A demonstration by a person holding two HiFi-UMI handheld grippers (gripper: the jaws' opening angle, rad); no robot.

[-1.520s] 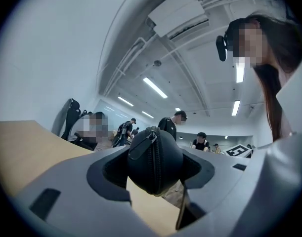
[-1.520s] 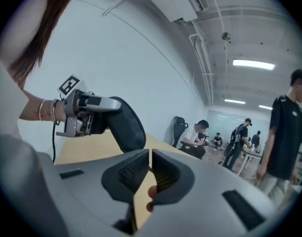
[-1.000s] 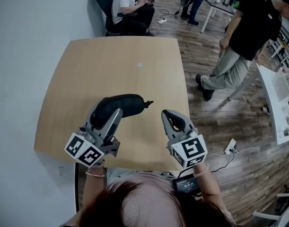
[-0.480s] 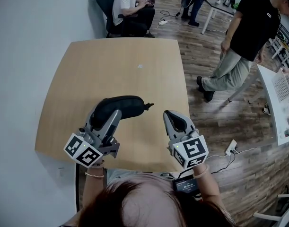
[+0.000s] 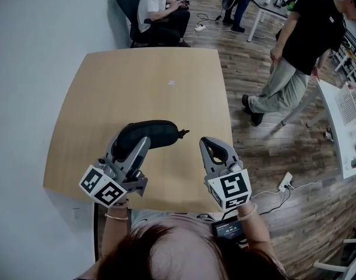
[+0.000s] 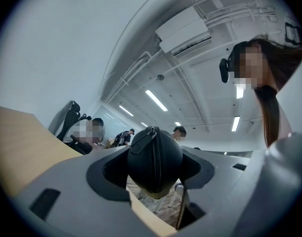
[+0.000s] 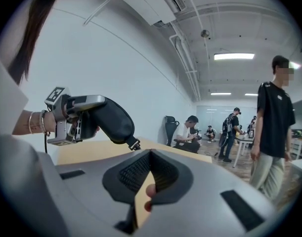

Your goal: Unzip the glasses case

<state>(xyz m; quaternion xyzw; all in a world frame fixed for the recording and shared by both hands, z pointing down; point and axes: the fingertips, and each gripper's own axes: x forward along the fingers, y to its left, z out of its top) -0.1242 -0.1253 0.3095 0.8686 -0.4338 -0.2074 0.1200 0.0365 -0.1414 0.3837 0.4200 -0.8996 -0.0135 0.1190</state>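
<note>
At the head view's lower left, the left gripper (image 5: 137,146) pinches the black case (image 5: 157,132), holding it off the worktop (image 5: 137,80). The right gripper (image 5: 211,144), at lower centre, is pressed together and empty, to the right of the case's zip pull (image 5: 183,133).

a wooden table (image 5: 137,80), a seated person (image 5: 157,7) beyond it.

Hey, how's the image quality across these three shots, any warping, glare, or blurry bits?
Head view: evenly lit and sharp, though the table edges bow from the wide lens. Left gripper view: heavy fisheye with black corners; the glasses case is sharp enough to show its zip. Right gripper view: same fisheye, a ceiling light blown out; a mosaic patch covers a face.
</note>
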